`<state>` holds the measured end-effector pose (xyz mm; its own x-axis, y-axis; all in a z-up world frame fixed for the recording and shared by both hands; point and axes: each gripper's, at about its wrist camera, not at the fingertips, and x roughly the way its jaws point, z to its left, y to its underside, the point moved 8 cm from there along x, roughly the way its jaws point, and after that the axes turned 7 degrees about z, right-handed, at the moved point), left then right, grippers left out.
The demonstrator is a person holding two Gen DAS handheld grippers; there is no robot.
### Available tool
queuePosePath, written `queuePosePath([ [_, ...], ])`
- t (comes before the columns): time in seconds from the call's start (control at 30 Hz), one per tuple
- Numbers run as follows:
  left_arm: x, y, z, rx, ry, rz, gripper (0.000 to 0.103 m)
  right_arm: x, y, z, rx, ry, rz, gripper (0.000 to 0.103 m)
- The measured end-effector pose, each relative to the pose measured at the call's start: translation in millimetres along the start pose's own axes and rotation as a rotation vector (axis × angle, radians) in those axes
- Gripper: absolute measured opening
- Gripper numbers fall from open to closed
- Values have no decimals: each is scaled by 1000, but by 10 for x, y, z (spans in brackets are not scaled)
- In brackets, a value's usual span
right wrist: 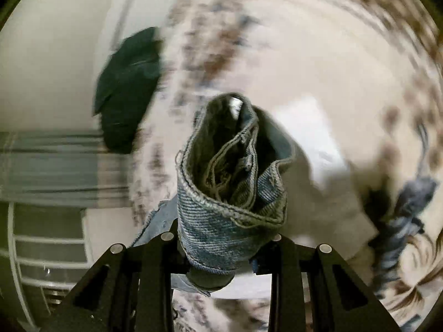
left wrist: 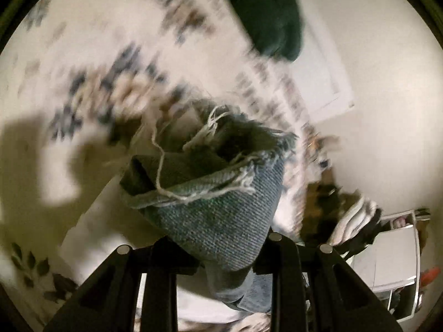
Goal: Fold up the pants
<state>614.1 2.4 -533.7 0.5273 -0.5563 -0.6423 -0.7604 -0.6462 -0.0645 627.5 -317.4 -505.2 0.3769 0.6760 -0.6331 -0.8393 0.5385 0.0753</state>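
The pants are blue denim jeans. In the left wrist view my left gripper is shut on a frayed leg hem of the jeans, which bunches up in front of the camera. In the right wrist view my right gripper is shut on a stitched, seamed end of the jeans, folded over itself. Both ends are held up above a bed with a floral bedspread. More denim hangs blurred at the right of the right wrist view.
A dark green pillow lies at the head of the bed, also in the right wrist view. A white wire shelf stands beside the bed. White furniture with stacked cloth sits at the left view's lower right. The surroundings are motion-blurred.
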Motion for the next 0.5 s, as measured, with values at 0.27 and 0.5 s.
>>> queuePosePath([
  [0.27,67,279,353,-47,-59,104,27,66,275,-244,-42,42,32,39],
  [0.5,-212,328,281,-2,-89,152,37,-180,395,-624,-64,143,13,53],
])
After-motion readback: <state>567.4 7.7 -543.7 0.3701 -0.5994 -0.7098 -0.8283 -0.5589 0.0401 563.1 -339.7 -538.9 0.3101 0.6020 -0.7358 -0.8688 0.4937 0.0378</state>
